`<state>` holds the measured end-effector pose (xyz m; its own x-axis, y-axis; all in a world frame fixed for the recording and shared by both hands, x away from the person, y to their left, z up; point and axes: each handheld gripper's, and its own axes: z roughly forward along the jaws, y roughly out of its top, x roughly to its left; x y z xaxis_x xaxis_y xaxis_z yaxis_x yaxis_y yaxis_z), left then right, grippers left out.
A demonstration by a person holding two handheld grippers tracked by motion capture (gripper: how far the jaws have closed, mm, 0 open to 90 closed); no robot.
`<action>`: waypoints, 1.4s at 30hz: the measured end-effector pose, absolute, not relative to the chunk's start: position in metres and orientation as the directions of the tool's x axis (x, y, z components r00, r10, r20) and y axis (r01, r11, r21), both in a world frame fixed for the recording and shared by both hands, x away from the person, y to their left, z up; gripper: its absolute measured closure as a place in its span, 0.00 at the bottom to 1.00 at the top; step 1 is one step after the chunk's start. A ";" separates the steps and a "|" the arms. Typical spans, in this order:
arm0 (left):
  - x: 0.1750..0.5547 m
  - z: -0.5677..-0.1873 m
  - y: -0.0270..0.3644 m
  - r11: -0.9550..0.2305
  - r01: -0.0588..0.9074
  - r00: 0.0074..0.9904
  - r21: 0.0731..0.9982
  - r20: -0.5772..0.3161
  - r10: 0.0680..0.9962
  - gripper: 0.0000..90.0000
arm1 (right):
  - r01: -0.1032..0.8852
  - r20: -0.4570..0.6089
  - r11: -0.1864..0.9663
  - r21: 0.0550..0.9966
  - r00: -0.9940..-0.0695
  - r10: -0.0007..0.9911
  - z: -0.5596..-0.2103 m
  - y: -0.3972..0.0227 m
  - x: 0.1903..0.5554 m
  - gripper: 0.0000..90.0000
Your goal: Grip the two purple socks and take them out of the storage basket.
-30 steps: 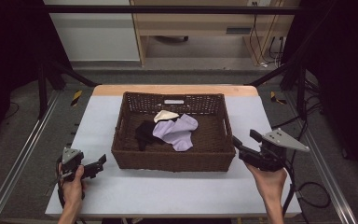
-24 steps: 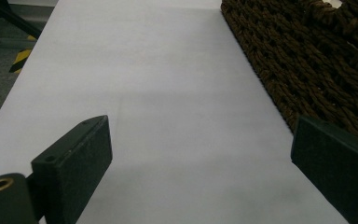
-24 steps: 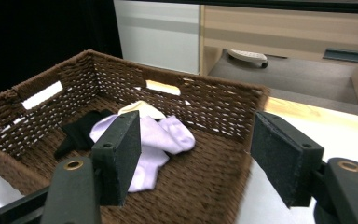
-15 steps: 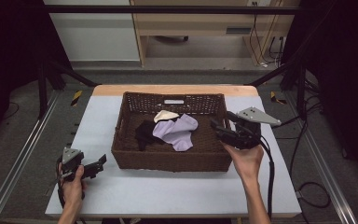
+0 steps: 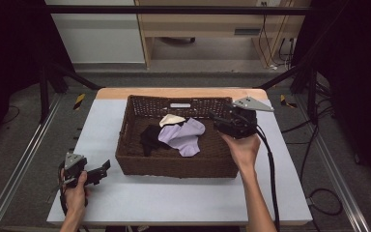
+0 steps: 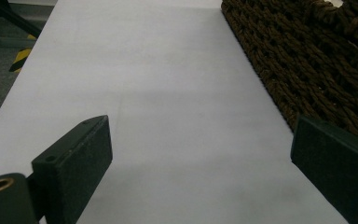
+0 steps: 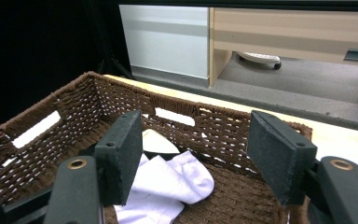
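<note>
I'm in the reach: my right gripper (image 5: 221, 120), jaws spread and empty, hangs over the basket (image 5: 174, 162) at its 3 o'clock rim, and next must dip toward the lilac sock (image 7: 168, 184) at the centre.

Brown woven basket (image 5: 174, 162); lilac sock (image 5: 183, 137)

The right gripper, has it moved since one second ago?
Yes. The right gripper went from beside the basket's right wall to above its right rim, toward the socks.

Black hand-held gripper (image 5: 216, 117), grey plate
</note>
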<state>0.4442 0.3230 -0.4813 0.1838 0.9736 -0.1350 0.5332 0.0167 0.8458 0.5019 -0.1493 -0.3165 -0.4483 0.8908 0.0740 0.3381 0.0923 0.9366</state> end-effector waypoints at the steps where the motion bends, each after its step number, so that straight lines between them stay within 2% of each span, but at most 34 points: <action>1: 0.444 -0.481 0.323 0.017 0.533 0.184 0.846 -0.135 0.974 0.06 | 0.335 0.068 0.097 0.937 -0.450 0.890 -0.317 -0.148 0.504 0.41; 16: 0.444 -0.481 0.323 0.018 0.534 0.184 0.845 -0.137 0.973 0.06 | 0.345 0.037 0.141 0.928 -0.464 0.885 -0.322 -0.120 0.541 0.40; 21: 0.444 -0.481 0.323 0.019 0.534 0.184 0.845 -0.139 0.973 0.06 | 0.371 0.069 0.123 0.920 -0.465 0.883 -0.326 -0.110 0.554 0.39; 42: 0.444 -0.481 0.324 0.024 0.534 0.183 0.845 -0.144 0.973 0.06 | 0.515 0.086 0.179 0.838 -0.450 0.889 -0.377 -0.069 0.586 0.36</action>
<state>0.4445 0.3237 -0.4814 0.1829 0.9726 -0.1437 0.5340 0.0244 0.8451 0.5863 -0.0690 -0.3771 -0.4496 0.8891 0.0858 0.5148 0.1794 0.8383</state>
